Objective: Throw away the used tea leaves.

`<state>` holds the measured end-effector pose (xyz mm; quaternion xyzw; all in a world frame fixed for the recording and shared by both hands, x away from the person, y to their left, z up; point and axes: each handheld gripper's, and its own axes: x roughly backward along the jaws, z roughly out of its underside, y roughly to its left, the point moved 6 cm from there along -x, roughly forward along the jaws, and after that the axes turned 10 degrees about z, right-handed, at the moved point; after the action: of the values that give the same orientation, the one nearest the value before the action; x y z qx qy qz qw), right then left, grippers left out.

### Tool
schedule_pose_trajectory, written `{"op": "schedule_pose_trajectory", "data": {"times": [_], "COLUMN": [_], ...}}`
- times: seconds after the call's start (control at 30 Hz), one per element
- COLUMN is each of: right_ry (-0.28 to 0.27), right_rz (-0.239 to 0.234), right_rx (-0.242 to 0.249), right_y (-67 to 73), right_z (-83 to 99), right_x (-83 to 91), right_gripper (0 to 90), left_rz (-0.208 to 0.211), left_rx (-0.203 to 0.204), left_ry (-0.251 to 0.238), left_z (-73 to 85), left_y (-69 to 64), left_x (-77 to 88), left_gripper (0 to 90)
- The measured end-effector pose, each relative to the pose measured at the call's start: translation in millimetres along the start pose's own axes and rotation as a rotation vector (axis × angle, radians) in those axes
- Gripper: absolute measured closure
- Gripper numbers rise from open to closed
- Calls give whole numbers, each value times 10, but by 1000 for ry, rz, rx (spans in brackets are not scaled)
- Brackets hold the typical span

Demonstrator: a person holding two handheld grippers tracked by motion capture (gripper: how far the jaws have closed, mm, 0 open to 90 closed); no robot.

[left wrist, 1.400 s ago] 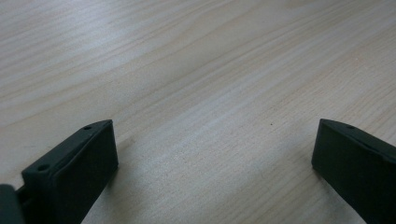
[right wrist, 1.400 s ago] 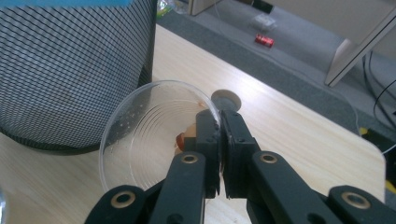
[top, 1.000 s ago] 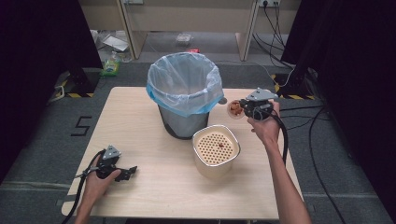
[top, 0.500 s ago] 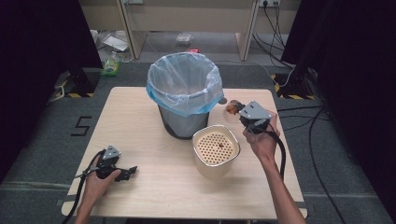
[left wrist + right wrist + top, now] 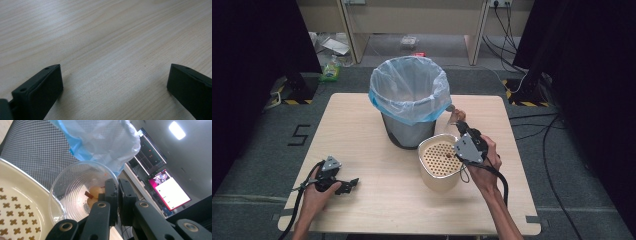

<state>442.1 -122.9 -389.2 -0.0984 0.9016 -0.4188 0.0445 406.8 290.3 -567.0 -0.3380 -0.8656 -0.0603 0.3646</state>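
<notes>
One clear plastic cup (image 5: 82, 192) with a couple of pale food scraps at its bottom is pinched by its rim in the right tongs (image 5: 117, 195), tipped over one cream strainer basket (image 5: 440, 161). Just beyond sits one mesh bin (image 5: 408, 107) with a blue liner. Left tongs (image 5: 112, 82) are spread wide over bare table (image 5: 105, 37), holding nothing.

left gripper (image 5: 346, 185) open, right gripper (image 5: 117, 195) clamped
</notes>
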Motion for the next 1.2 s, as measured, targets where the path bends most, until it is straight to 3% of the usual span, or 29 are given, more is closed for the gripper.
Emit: {"op": "schedule_pose_trajectory", "data": {"times": [0.1,0.27,0.4,0.57,0.67,0.73,0.87,0.97,1.07,1.2], "right_ry": [-14,-62,-108,-137,-150,-161,-193,-182,-207,-210], "right_rz": [15,89,154,188,188,188,234,236,262,252], "right_rx": [1,65,152,273,305,301,339,339,369,409], "right_y": [-1,-46,-56,81,145,163,142,155,162,204], "right_z": [-7,-69,-126,-151,-171,-182,-241,-206,-249,-256], "right_x": [28,151,196,156,149,159,226,202,235,210], "right_gripper": [872,875,876,877,877,878,879,879,881,880], "left_rz": [-2,-1,-2,-1,-1,-1,-1,-1,-1,-1], "left_rx": [0,0,0,0,0,0,0,0,0,0], "left_ry": [1,1,1,1,0,0,1,1,1,1], "left_z": [1,1,1,1,1,1,1,1,1,1], "left_y": [-1,-1,-1,-1,0,-1,-1,-1,-1,-1], "left_x": [2,2,2,2,1,1,2,2,2,2], "left_gripper": [0,0,0,0,0,0,0,0,0,0]}}
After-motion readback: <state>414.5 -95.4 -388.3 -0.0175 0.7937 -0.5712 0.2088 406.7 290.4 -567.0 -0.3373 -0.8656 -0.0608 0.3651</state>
